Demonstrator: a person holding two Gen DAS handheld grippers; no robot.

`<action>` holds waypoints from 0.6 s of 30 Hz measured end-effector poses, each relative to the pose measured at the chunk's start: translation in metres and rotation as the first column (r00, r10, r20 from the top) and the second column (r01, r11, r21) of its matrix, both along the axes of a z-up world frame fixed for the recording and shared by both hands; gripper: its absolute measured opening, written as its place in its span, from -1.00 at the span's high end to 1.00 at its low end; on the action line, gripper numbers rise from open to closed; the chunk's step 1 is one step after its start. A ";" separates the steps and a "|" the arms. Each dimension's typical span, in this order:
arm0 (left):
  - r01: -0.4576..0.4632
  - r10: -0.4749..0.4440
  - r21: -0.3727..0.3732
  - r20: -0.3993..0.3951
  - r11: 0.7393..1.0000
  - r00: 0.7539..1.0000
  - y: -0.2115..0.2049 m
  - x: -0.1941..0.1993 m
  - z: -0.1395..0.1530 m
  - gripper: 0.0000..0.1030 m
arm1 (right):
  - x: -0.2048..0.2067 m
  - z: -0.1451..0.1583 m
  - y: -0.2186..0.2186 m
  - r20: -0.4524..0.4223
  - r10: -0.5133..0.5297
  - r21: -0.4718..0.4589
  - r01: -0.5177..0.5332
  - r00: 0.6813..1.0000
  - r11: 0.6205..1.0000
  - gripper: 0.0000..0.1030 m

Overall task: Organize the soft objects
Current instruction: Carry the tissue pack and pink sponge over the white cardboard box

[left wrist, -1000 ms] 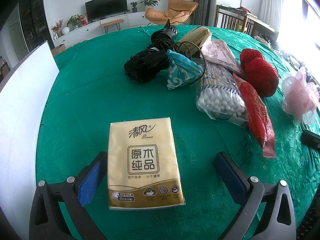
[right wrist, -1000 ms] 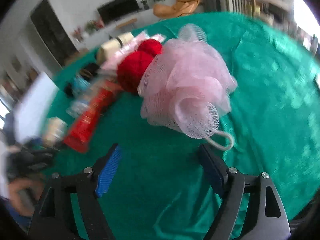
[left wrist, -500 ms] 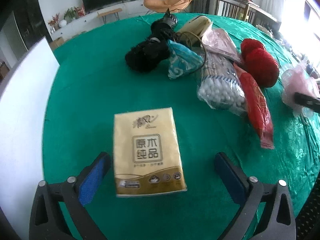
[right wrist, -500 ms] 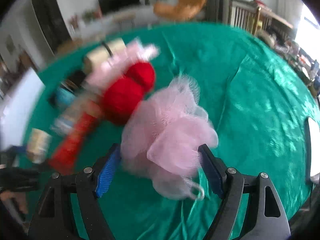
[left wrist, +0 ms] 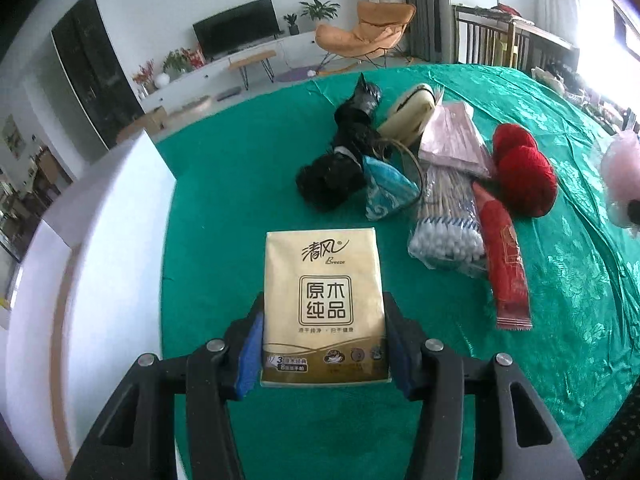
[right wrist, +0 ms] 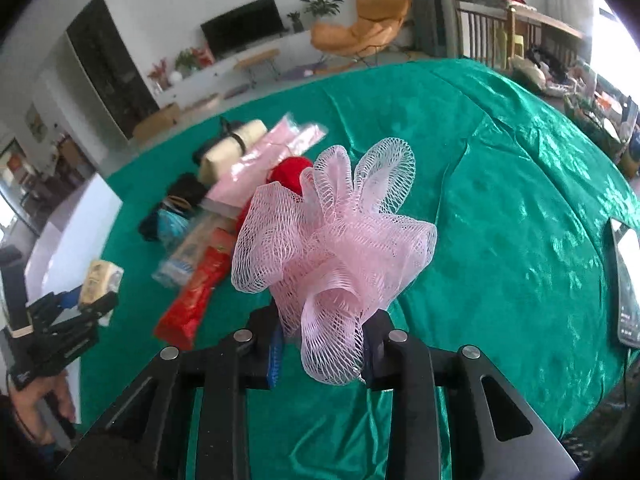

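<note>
1. One tan plastic-wrapped tissue pack with brown printed characters (left wrist: 325, 308) sits pinched at its near end between the fingers of the left gripper (left wrist: 324, 350), a blue pad (left wrist: 251, 354) pressed to each long side.
2. One pink mesh bath pouf (right wrist: 332, 256) is squeezed between the fingers of the right gripper (right wrist: 322, 354), its netting bulging up and forward above them.
3. On the green satin-covered table (left wrist: 240, 184) lies one cluster: one clear bag of cotton swabs (left wrist: 448, 220), one long red foil packet (left wrist: 504, 264), two red yarn balls (left wrist: 524, 176) touching each other, one pink flat plastic packet (left wrist: 454, 140), one teal patterned pouch (left wrist: 386, 192), one cream rolled bundle (left wrist: 408, 114), and a black fabric heap (left wrist: 340, 168) whose pieces cannot be counted.
4. One white board (left wrist: 100, 264) stands along the table's left edge, just beside the tissue pack.
5. Open green cloth lies between the pack and the cluster, and widely to the right of the pouf in the right wrist view, up to a dark flat device (right wrist: 628, 280) at the table's right edge.
</note>
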State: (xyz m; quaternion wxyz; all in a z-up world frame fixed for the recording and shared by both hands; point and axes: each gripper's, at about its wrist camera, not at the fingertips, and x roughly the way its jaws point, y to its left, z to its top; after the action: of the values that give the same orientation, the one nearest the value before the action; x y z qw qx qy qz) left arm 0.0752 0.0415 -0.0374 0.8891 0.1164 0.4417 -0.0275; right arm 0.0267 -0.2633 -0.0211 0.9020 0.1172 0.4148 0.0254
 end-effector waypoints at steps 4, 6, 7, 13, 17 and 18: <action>0.008 -0.007 -0.075 0.008 0.997 1.000 0.012 -0.010 0.016 -0.01 | -0.008 0.005 0.016 0.003 0.031 -0.032 -0.031 1.000 0.999 0.39; 0.006 -0.006 -0.225 -0.001 0.974 1.000 0.033 -0.020 0.036 -0.01 | -0.011 0.014 0.038 0.018 0.081 -0.085 -0.079 0.997 0.993 0.39; 0.001 -0.001 -0.276 0.001 0.961 1.000 0.045 -0.025 0.045 -0.01 | -0.013 0.019 0.050 0.026 0.109 -0.099 -0.106 0.994 0.989 0.39; -0.136 0.164 -0.292 0.073 0.947 0.984 0.155 -0.056 0.104 -0.01 | -0.020 0.075 0.181 0.090 0.422 -0.075 -0.416 0.902 0.906 0.39; -0.326 0.349 -0.209 0.083 0.922 0.934 0.247 -0.075 0.114 -0.02 | -0.022 0.103 0.288 0.113 0.624 0.051 -0.632 0.773 0.773 0.37; -0.373 0.395 -0.199 0.081 0.906 0.915 0.270 -0.082 0.113 -0.02 | -0.022 0.107 0.313 0.112 0.664 0.083 -0.673 0.739 0.735 0.36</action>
State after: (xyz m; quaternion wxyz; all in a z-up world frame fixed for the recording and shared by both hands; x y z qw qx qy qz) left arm -0.0067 0.3110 0.0753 0.9087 -0.0520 0.3977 0.1155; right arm 0.0051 0.0499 0.0855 0.8388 0.0125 0.3928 0.3768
